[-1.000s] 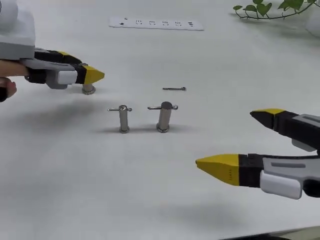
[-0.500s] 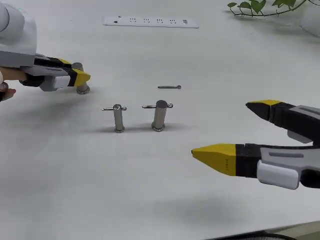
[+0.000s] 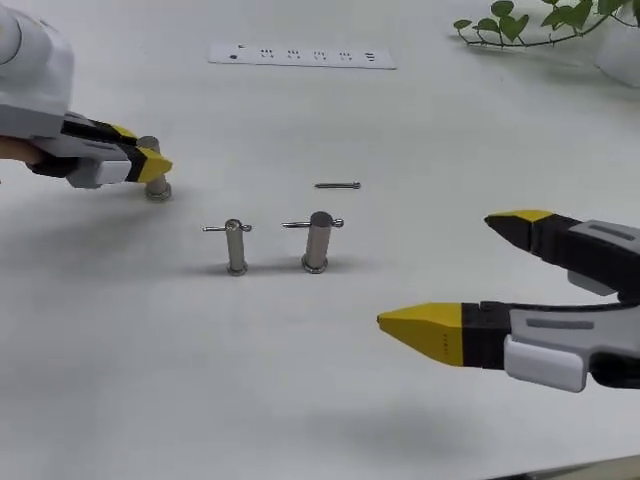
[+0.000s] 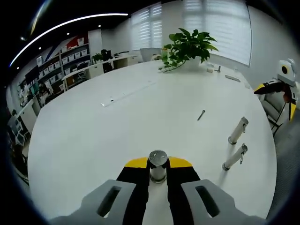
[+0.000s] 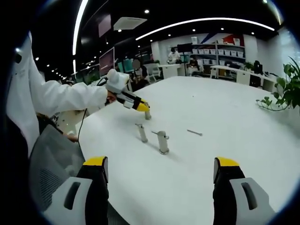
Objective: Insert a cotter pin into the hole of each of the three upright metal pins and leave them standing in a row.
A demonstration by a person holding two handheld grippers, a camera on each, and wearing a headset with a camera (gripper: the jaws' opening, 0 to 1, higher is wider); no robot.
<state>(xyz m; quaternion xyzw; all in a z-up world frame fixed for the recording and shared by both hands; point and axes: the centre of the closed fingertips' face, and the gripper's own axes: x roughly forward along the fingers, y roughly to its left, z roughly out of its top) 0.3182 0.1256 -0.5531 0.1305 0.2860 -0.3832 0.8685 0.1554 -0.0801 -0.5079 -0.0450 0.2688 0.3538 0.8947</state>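
left gripper [image 3: 150, 166]: jaws narrow, closed on a bare metal pin [image 4: 158, 167] that stands on the table [image 3: 300, 390] between its tips.
right gripper [image 3: 437, 270]: jaws wide apart, empty, over the table.
fitted pins: first fitted pin [image 3: 236, 250] and second fitted pin [image 3: 317, 243], upright, each with a cotter through its top, side by side between the two grippers.
loose cotter pin [image 3: 337, 185]: flat, just beyond the second fitted pin, apart from both grippers.
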